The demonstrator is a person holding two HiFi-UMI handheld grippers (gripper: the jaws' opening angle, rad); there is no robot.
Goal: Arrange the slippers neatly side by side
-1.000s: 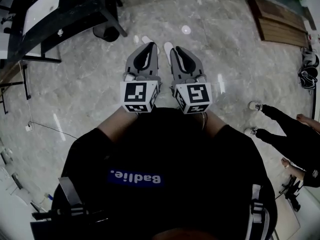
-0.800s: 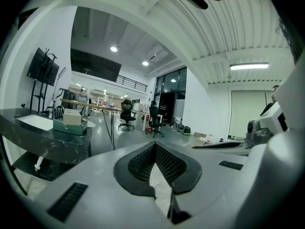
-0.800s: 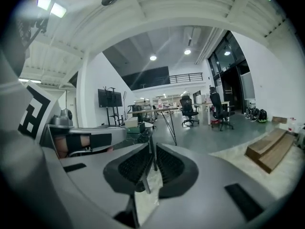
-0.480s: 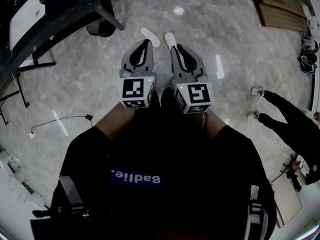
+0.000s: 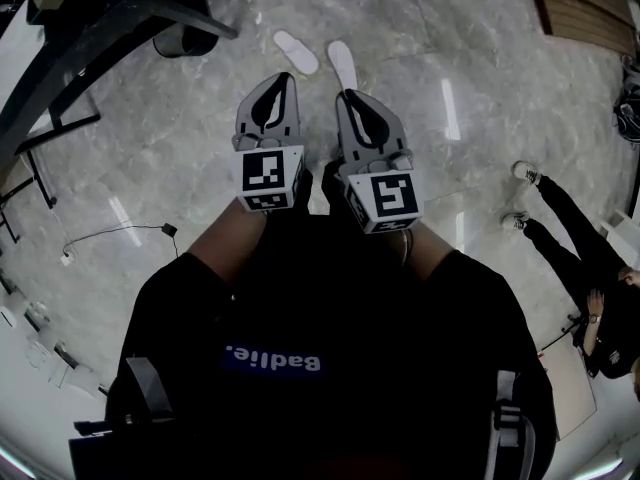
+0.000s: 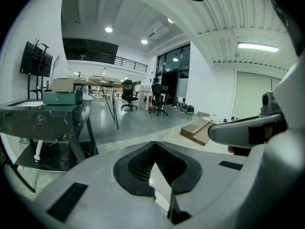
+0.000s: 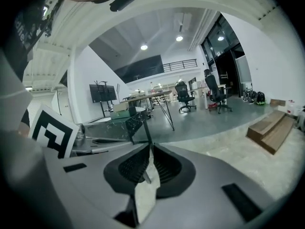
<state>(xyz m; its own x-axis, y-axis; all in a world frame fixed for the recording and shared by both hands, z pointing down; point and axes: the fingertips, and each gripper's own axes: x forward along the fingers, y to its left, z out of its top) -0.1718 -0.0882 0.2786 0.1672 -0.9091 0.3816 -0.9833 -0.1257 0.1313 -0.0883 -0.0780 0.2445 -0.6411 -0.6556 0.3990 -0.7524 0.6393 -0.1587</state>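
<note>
left gripper (image 5: 286, 78), right gripper (image 5: 347, 95) closed, empty | both just dropped toward slippers (image 5: 296, 52) on floor (image 5: 180, 138) | pair splayed, untouched

Floor (image 5: 480, 118) looked like glossy polished marble to me. Slippers (image 5: 296, 52) were matt white. Left tool (image 5: 287, 78), right tool (image 5: 347, 96): matt grey plastic, ribbed black pads (image 6: 139, 164).
</note>
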